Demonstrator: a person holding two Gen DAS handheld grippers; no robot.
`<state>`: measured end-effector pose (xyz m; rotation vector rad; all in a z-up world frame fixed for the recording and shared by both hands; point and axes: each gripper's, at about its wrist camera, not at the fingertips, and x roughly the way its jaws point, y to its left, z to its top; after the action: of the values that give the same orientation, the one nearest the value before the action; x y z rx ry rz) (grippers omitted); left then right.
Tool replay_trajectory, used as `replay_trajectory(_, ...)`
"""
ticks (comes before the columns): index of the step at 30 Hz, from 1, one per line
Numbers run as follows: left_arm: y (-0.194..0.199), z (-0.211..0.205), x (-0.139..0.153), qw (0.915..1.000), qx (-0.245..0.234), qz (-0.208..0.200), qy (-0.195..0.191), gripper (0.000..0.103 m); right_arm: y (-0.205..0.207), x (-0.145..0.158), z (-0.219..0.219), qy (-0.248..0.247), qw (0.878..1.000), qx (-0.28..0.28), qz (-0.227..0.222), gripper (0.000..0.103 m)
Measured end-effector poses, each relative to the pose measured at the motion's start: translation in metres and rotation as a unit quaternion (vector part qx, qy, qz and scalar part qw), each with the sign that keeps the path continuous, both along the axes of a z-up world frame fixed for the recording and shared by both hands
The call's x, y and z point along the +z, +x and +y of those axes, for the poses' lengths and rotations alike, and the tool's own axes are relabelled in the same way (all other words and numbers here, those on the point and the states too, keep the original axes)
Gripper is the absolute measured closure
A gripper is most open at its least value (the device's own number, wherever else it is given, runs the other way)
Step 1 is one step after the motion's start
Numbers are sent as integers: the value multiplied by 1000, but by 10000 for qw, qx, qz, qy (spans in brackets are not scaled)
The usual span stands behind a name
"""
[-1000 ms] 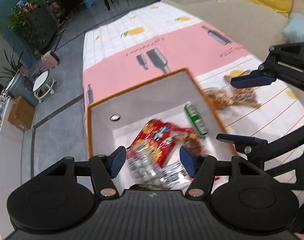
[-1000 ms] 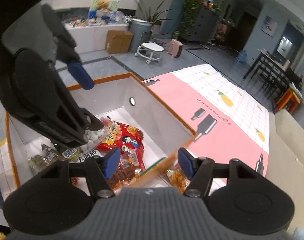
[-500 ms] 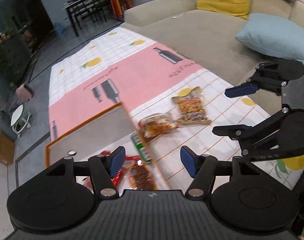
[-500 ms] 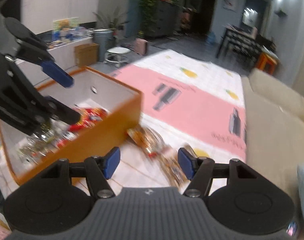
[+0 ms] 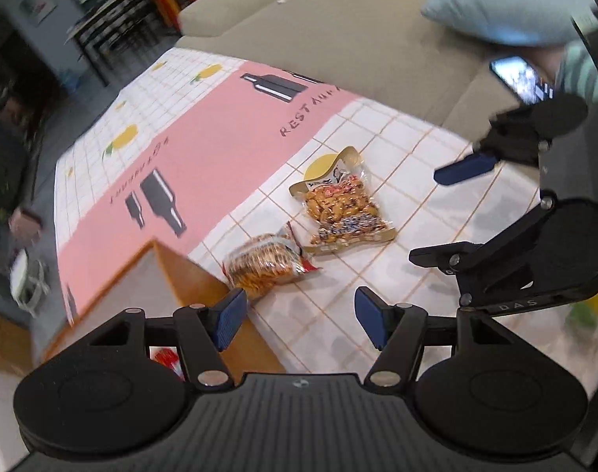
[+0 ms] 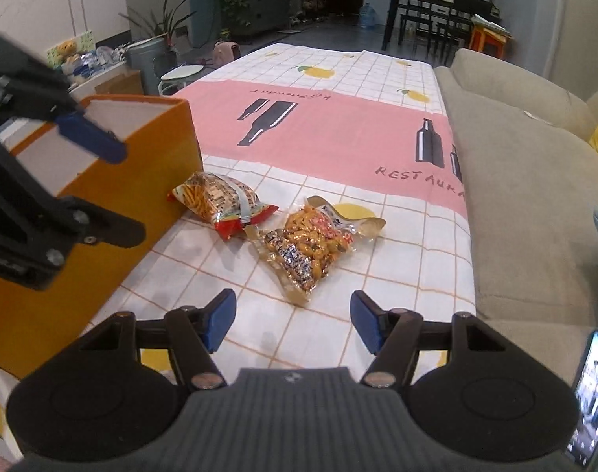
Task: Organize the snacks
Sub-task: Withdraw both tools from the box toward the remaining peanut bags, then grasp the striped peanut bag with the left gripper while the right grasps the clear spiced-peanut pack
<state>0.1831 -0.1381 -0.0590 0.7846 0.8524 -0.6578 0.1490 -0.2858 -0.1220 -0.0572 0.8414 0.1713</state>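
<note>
Both our grippers stand with jaws apart and nothing between the blue pads. Our left gripper (image 5: 297, 322) hangs above the corner of the orange box (image 6: 141, 181) and the tablecloth (image 6: 338, 133) beside it; its jaws are wide and empty. Our right gripper (image 6: 291, 324) is just as wide and has just been opening a little further, also empty, and it points down at the bare cloth short of the snacks.

Two snack bags lie on the white checked part of the cloth, just ahead of both grippers. We see a clear bag of golden nuts (image 6: 310, 242) lying flat, one gold-edged end toward the pink band of the cloth. Touching its near corner is a red-and-orange packet of crisp sticks (image 6: 220, 202), which rests against the outer wall of the orange box. From the left wrist the same pair shows as the nut bag (image 5: 340, 206) and the packet (image 5: 265, 265), with a glimpse of red wrapper (image 5: 165, 358) inside the box.

Along the far side of the table runs a beige sofa (image 6: 534, 181) with a pale blue cushion (image 5: 507, 0). A lit phone screen (image 6: 589, 393) sits at the right edge.
</note>
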Motion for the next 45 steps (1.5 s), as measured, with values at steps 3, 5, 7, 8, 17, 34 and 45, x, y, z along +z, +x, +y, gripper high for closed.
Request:
replay_trajectory(3, 8, -10, -11, 9988, -271, -187, 369, 28, 12, -9, 2, -75, 10000, 26, 52, 37)
replay_trajectory(5, 14, -17, -22, 9967, -403, -286, 638, 25, 21, -15, 4, -110, 9999, 73, 87, 37)
replay_trajectory(7, 19, -23, -35, 9940, -472, -363, 919, 25, 28, -21, 7, -160, 9997, 101, 136, 37)
replay_trajectory(8, 22, -25, -40, 9926, -502, -387, 1033, 25, 31, -25, 7, -178, 9996, 106, 165, 37)
replay_trajectory(17, 44, -33, -65, 9885, -659, -264, 1339, 24, 54, -42, 5, -166, 9994, 76, 284, 38)
replay_trajectory(34, 56, -43, -91, 9841, -515, -254, 1679, 55, 56, -56, 4, -218, 9989, 237, 342, 79)
replay_trajectory(45, 36, -37, -69, 9940, 649, 568, 666, 64, 29, -48, 2, -387, 9952, 353, 825, 83)
